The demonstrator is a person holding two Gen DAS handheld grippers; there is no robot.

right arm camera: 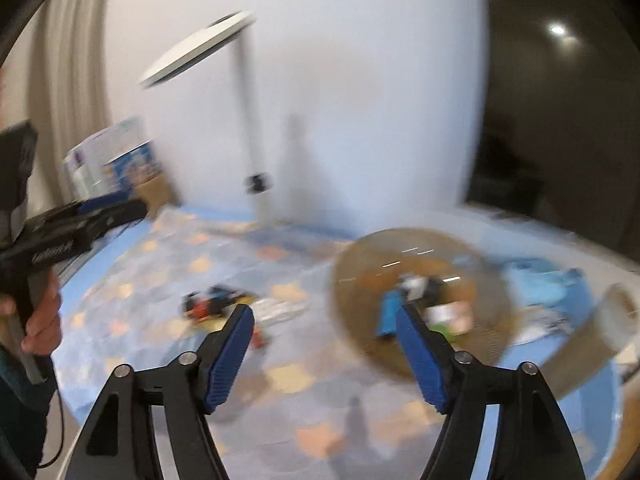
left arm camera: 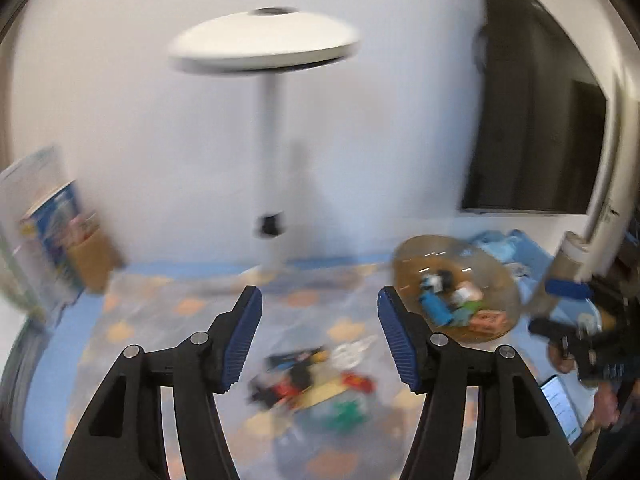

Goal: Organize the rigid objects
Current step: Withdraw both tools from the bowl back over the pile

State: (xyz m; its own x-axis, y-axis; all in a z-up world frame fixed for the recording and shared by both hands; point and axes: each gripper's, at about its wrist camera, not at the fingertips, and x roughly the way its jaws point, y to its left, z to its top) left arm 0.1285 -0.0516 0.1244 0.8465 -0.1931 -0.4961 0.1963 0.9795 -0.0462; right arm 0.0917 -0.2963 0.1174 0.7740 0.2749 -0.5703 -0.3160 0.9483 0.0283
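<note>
The place looks like a room in a home. A bench [left arm camera: 132, 312] wears a blue cloth patterned with orange patches under clear plastic. A white disc-headed lamp on a slim pole [left arm camera: 264, 40] stands before a plain white wall [left arm camera: 120, 100]. Printed boxes [left arm camera: 52, 224] lean there, beside a dark flat screen [left arm camera: 536, 140].

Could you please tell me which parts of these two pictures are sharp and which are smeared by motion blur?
Left wrist view: the left tongs are crisp, while the lamp, bowl and loose toys smear sideways. Right wrist view: the right tongs are sharp; the bowl and its contents are streaked, and fisheye bending curves the wall edges.
</note>
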